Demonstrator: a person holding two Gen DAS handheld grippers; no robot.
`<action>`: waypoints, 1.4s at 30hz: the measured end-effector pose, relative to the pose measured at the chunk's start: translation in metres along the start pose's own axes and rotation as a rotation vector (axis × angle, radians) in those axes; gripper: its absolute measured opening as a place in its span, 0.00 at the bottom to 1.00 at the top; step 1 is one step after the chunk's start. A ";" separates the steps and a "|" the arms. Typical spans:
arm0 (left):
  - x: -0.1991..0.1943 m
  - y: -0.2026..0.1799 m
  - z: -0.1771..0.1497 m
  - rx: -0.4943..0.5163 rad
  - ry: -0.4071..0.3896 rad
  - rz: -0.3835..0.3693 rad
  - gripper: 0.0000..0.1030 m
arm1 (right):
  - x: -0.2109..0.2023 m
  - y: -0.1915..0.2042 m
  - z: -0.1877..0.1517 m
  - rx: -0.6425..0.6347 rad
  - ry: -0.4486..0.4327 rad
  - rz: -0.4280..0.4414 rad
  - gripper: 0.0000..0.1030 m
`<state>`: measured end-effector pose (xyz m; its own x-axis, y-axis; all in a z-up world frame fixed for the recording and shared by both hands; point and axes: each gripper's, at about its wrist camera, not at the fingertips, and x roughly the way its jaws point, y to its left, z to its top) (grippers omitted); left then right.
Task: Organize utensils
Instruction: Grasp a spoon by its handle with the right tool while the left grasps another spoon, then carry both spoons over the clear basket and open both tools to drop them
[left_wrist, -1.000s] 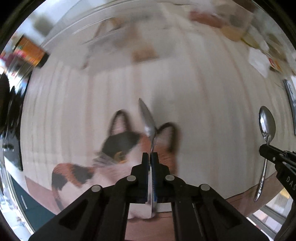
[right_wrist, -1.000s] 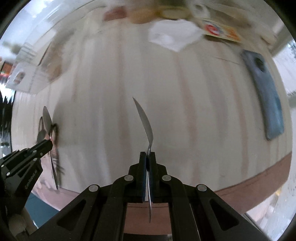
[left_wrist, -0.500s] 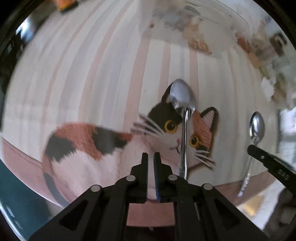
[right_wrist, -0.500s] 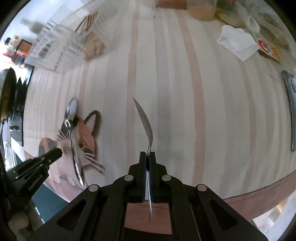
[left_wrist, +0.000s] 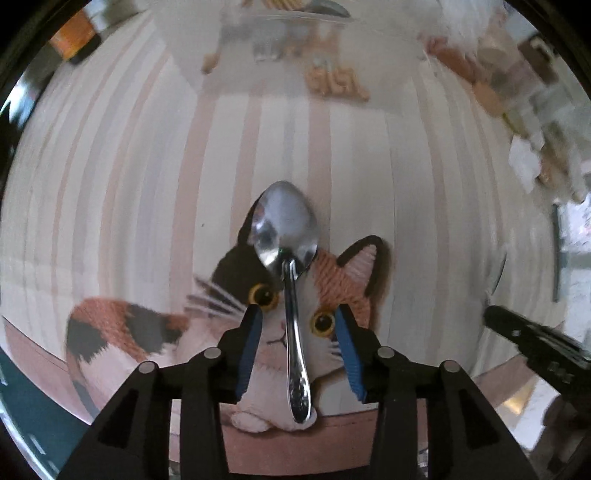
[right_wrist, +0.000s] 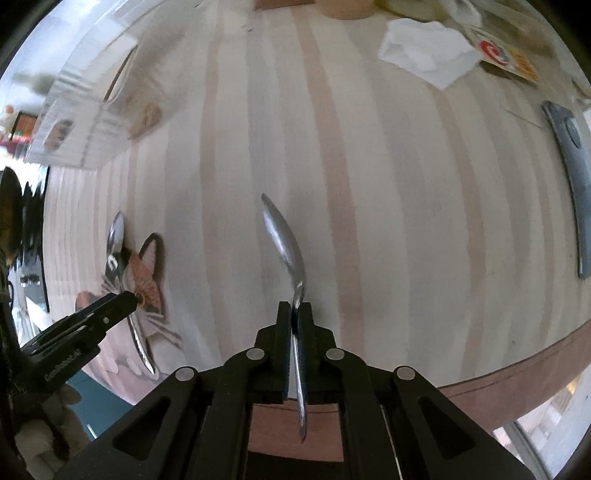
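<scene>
Left wrist view shows the first shiny steel spoon now lying flat on the calico cat-shaped woven mat, bowl up by the cat's ear and handle running down over its nose toward the mat's lower edge. A second ago this spoon stood pinched upright in the left gripper; now its blue-padded jaws are opening and stand apart on either side of the handle, touching nothing. So that spoon has been set down, and I judge the left hand's part of this placement finished.

From the right wrist view, the second steel spoon is seen edge-on between the jaws of the right gripper, which are only just starting to open; the pads look to me to be pressing its neck yet, as they did a second ago. It hangs above bare striped cloth, well to the side of the mat, so its release seems about to follow.

Under everything lies the counter, covered in a pale cloth with pink and grey stripes and a brown border. Farther off sit a clear plastic container, a crumpled white tissue, a dark phone and blurred clutter.
</scene>
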<state>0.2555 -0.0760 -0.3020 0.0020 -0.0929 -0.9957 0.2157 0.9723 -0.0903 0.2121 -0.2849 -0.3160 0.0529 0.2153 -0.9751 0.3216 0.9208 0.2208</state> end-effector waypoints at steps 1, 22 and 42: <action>0.000 -0.004 0.002 0.014 -0.005 0.017 0.37 | -0.002 -0.003 0.000 0.011 -0.007 0.003 0.17; -0.015 0.025 -0.024 0.047 -0.041 0.081 0.04 | 0.004 0.037 -0.013 -0.124 -0.096 -0.253 0.07; -0.098 0.009 -0.029 0.063 -0.222 0.059 0.00 | -0.052 0.045 -0.024 -0.079 -0.240 -0.144 0.06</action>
<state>0.2288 -0.0523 -0.2061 0.2301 -0.0879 -0.9692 0.2690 0.9629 -0.0234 0.2011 -0.2465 -0.2545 0.2369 0.0063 -0.9715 0.2680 0.9608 0.0716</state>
